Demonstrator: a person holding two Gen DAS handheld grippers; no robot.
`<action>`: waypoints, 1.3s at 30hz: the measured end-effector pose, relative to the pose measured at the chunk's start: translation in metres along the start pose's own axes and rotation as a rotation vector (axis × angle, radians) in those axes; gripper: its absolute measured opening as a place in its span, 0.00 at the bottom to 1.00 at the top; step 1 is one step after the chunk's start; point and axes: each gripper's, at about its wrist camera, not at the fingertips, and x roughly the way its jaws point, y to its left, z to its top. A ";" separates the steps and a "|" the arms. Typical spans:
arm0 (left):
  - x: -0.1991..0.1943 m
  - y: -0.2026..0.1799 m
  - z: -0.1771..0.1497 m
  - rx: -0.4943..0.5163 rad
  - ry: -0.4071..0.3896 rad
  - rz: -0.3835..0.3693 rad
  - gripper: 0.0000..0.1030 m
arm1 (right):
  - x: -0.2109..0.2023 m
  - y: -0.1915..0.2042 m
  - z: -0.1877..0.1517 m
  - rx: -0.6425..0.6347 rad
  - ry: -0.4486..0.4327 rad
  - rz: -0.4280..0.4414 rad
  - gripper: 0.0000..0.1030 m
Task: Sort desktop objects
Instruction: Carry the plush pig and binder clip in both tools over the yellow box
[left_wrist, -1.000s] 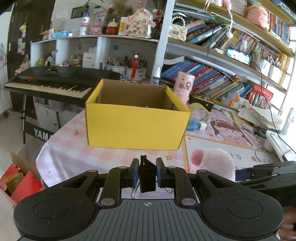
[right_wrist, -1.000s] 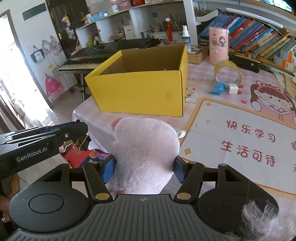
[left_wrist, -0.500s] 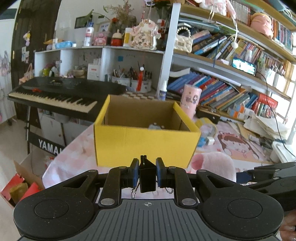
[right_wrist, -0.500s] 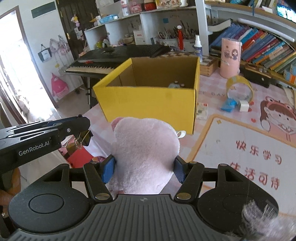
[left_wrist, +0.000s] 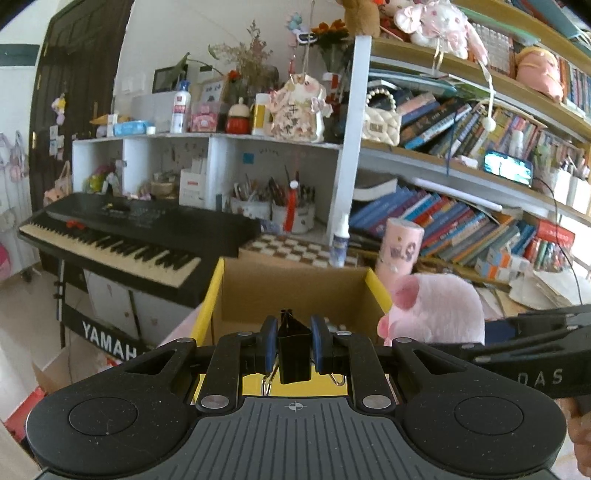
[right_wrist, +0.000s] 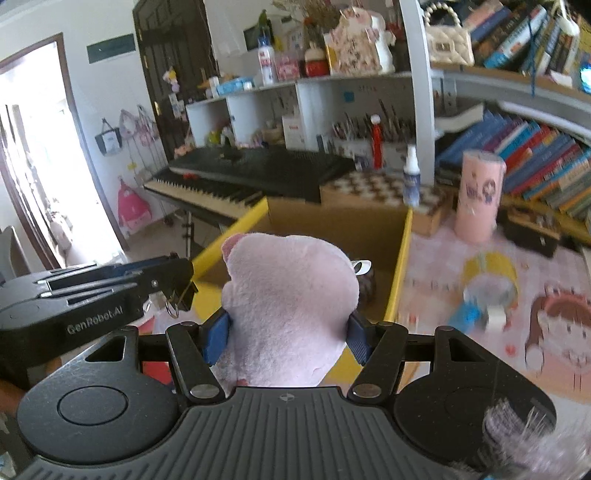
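Note:
My left gripper (left_wrist: 294, 345) is shut on a black binder clip (left_wrist: 294, 350) and holds it over the near edge of the open yellow cardboard box (left_wrist: 212, 295). My right gripper (right_wrist: 288, 338) is shut on a pink plush toy (right_wrist: 291, 306) and holds it above the same box (right_wrist: 400, 266). The plush also shows in the left wrist view (left_wrist: 439, 310), to the right of the clip. The left gripper with its clip shows in the right wrist view (right_wrist: 177, 291), just left of the plush. Small items lie in the box, mostly hidden.
A black keyboard (left_wrist: 122, 236) stands left behind the box. A pink cylinder (right_wrist: 478, 195), a spray bottle (right_wrist: 410, 177), a yellow tape roll (right_wrist: 487, 273) and small blue and white items lie on the pink table mat (right_wrist: 443, 314). Bookshelves (left_wrist: 461, 221) fill the back.
Both grippers have moved forward and up with their loads, from in front of the box to above its opening. Neither grip has changed.

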 end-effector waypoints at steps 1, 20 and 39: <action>0.005 0.000 0.003 0.000 -0.004 0.004 0.17 | 0.004 -0.003 0.007 -0.007 -0.008 0.003 0.59; 0.100 -0.006 0.011 -0.003 0.102 0.074 0.17 | 0.097 -0.049 0.065 -0.165 0.030 0.032 0.59; 0.138 -0.013 -0.009 0.030 0.265 0.103 0.17 | 0.175 -0.055 0.066 -0.403 0.228 0.108 0.60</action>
